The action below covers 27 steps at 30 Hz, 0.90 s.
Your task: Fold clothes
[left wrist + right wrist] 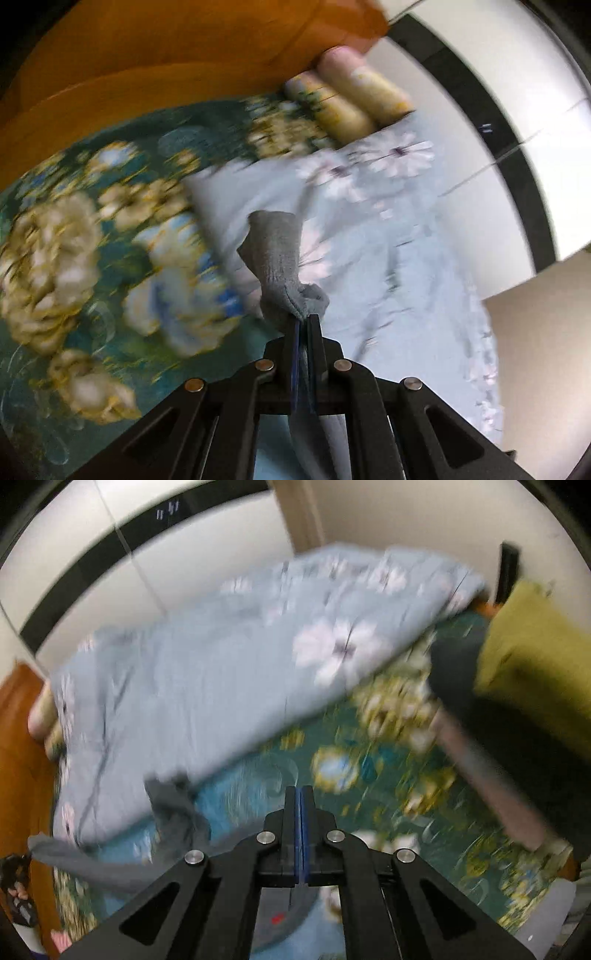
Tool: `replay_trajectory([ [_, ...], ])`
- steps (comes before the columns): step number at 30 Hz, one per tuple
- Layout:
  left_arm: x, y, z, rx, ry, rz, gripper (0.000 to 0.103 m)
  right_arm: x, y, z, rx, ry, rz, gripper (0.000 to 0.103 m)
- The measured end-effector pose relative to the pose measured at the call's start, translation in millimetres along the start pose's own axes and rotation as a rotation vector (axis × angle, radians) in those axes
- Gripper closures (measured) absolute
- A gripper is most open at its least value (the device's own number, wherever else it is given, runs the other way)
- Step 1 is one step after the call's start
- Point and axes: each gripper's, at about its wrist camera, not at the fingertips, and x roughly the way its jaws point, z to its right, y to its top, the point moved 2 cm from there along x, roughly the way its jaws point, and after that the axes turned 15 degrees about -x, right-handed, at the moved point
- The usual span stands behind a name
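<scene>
My left gripper point(305, 318) is shut on a grey knitted garment point(277, 258), whose cloth bunches at the fingertips and stands up above them, over the bed. In the right wrist view the same grey garment point(173, 805) stretches from the left toward my right gripper point(300, 789) and passes under it. The right jaws are pressed together; no cloth shows at their tips, and whether they hold cloth lower down is hidden. Both views are blurred by motion.
A teal floral bedsheet point(92, 240) covers the bed. A pale blue flowered duvet point(221, 657) lies heaped along the wall side. Rolled pillows point(351, 96) sit by the orange wooden headboard point(147, 48). An olive and dark garment pile point(528, 672) lies at the right.
</scene>
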Motion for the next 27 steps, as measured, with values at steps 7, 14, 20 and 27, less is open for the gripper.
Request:
replay_trajectory([
  [7, 2.7, -20.4, -82.2, -0.112, 0.136, -0.029, 0.099, 103.1, -27.5, -38.2, 0.006, 0.072, -0.225, 0.065],
  [14, -1.6, -34.5, -118.6, -0.172, 0.18, -0.048, 0.099, 177.0, -10.1, -84.9, 0.08, 0.068, -0.35, 0.045],
  [20, -7.1, -33.4, -106.3, -0.147, 0.153, -0.049, 0.099, 198.8, -27.5, -94.7, 0.068, -0.053, -0.467, 0.101],
  [27, -26.7, -30.8, -84.2, -0.073, -0.023, -0.069, 0.099, 78.0, -31.2, -55.3, 0.086, 0.044, -0.186, 0.102],
])
